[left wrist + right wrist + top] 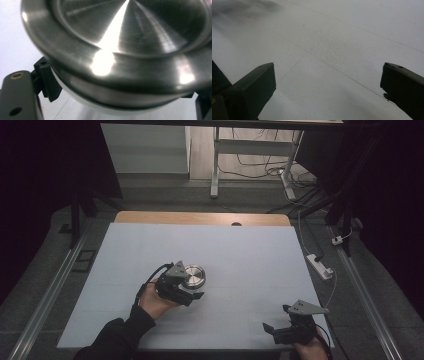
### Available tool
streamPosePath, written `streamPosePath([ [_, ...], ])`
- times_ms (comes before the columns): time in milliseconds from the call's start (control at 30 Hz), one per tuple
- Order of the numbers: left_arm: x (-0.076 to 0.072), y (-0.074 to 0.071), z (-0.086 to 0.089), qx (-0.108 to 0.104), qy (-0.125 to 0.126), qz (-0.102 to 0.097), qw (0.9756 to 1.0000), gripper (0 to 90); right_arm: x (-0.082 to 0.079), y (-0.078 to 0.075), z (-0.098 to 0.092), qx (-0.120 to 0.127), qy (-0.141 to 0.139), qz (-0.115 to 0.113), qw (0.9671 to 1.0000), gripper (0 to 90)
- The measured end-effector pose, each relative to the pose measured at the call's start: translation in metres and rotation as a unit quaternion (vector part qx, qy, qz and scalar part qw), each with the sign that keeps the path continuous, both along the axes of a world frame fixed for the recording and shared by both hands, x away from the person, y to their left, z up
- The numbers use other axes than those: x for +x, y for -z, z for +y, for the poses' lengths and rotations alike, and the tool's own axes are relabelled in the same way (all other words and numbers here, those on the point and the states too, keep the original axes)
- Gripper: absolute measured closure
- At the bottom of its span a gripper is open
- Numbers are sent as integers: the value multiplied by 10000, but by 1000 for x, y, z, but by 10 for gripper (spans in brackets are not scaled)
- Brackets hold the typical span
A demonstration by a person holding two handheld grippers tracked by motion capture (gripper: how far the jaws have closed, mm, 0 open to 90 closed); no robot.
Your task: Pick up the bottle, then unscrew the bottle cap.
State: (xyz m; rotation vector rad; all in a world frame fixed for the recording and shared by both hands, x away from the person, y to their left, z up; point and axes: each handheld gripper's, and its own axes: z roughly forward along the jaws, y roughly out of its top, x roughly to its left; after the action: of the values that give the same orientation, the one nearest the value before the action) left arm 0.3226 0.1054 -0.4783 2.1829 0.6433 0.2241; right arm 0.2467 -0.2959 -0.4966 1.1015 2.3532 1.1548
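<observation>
at the left of the high view, the left gripper point(191, 289) is closed on a round brushed-steel disc point(193, 276), its jaws clamping the disc's rim from both sides just left of the middle of the white table cover point(240, 250). the left gripper view shows the disc point(130, 37) close up, shiny with a raised rim, and a ribbed pad point(50, 82) pressed to its edge. at the lower right, the right gripper point(282, 327) rests near the table's front edge, jaws spread wide with nothing between them.
</observation>
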Motion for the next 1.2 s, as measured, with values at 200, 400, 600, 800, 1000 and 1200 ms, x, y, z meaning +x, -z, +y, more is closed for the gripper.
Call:
streamPosePath([
  [200,0,1,0,-43,-13,14,10000,155,-1,-3,1,164,25,-72,9998,0],
  [400,0,2,0,-64,-20,7,10000,155,-2,-8,8,216,-120,-166,9996,0],
  [600,0,2,0,-72,-12,-2,10000,155,0,-14,22,314,-383,-357,9981,0],
  [800,-1,1,1,-66,5,-14,10000,155,3,-19,32,349,-579,-398,9969,0],
  [1000,-2,2,2,-84,-2,-12,10000,155,6,-26,45,371,-754,-448,9955,0],
  [1200,-3,2,2,-132,-29,-4,9999,155,11,-33,60,419,-987,-464,9931,0],
])
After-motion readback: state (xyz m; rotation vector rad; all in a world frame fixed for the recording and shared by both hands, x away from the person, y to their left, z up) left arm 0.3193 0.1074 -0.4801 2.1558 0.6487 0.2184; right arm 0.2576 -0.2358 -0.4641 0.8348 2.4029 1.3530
